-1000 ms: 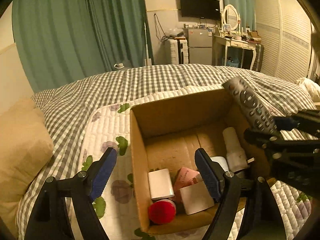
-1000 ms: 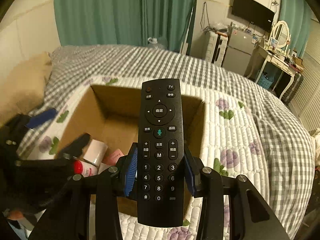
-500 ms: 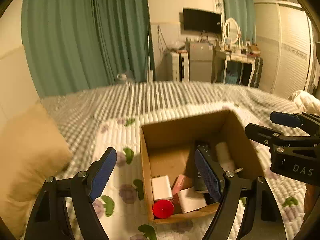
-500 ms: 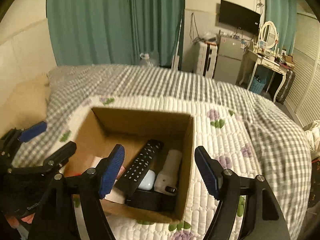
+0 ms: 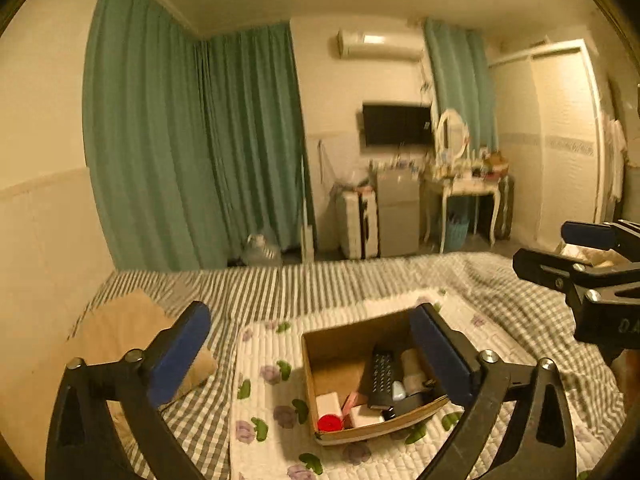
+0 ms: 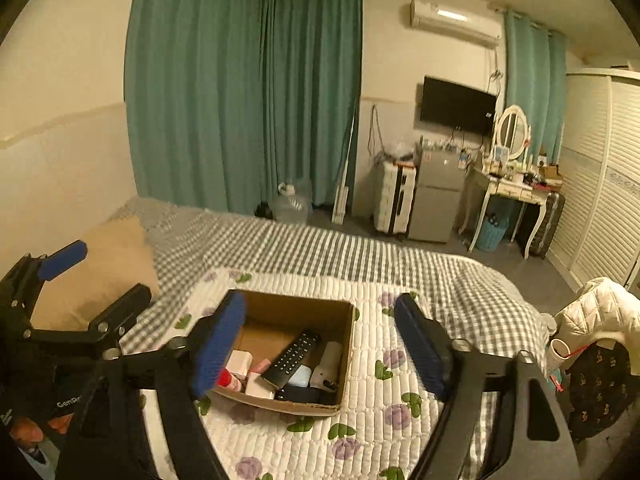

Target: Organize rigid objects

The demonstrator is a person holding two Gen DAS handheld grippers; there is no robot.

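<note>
Bed (image 6: 320, 252) held box (image 6: 344, 360); remote (image 6: 292, 356) inside looked light, stiff, best pinched across middle. Left gripper (image 5: 312, 344) and right gripper (image 6: 320, 340) both spread, empty.

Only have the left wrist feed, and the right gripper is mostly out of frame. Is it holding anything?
Observer: No. The right gripper is open and empty, aimed at the cardboard box.
Operator: The box's right side is blocked for me. What's there?
Observer: A white bottle lies along the right wall, next to the remote.
Operator: Anything at the bed's right edge?
Observer: A white padded jacket is draped there, beyond the quilt.
</note>
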